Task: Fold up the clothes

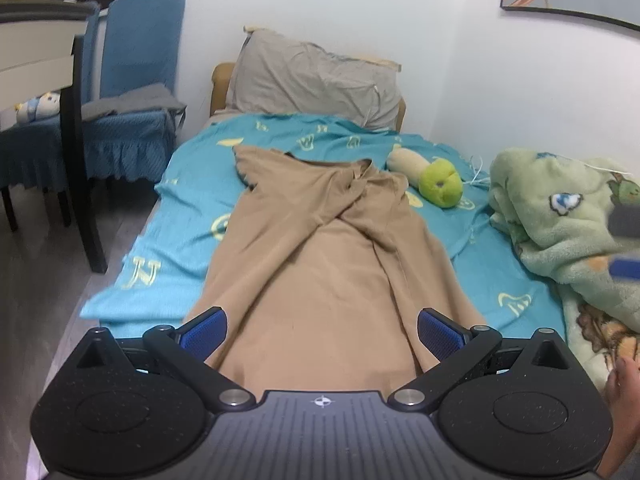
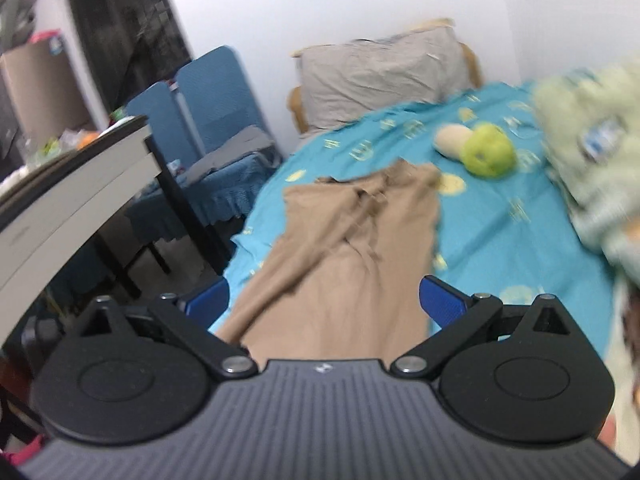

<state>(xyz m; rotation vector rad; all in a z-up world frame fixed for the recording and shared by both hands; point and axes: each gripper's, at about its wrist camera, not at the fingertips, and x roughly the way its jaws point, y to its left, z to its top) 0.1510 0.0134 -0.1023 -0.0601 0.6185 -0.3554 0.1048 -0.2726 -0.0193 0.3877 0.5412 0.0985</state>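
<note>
My left jaws point(image 1: 322, 330) stand wide apart with nothing gripped; their blue pads point(image 1: 206, 332) hang above the near end of the tan, soft-knit garment point(image 1: 324, 248), apart from the cloth. My right jaws point(image 2: 324, 304) are likewise spread wide and empty, over the same garment point(image 2: 340, 252), though that view is smeared with blur.

The tan garment lies lengthwise down the middle of the bed, on the turquoise sheet printed with pale yellow letters point(image 1: 192, 208). Both of its sleeves are folded inward and cross over the chest, just below the collar. The hem end runs toward me and passes under my left jaws.

Beside the garment's collar, on the right, lies a cream and lime-green plush toy point(image 1: 432, 176), resting on the sheet just apart from the cloth. Farther right, a rumpled pale green fleece blanket point(image 1: 560, 216) is heaped along the bed's edge by the wall. A creased grey pillow point(image 1: 312, 80) leans at the head of the bed. To the left of the bed stands a chair with a blue ruffled cover point(image 1: 132, 120), near a dark-legged, white-edged bench point(image 1: 36, 60).
</note>
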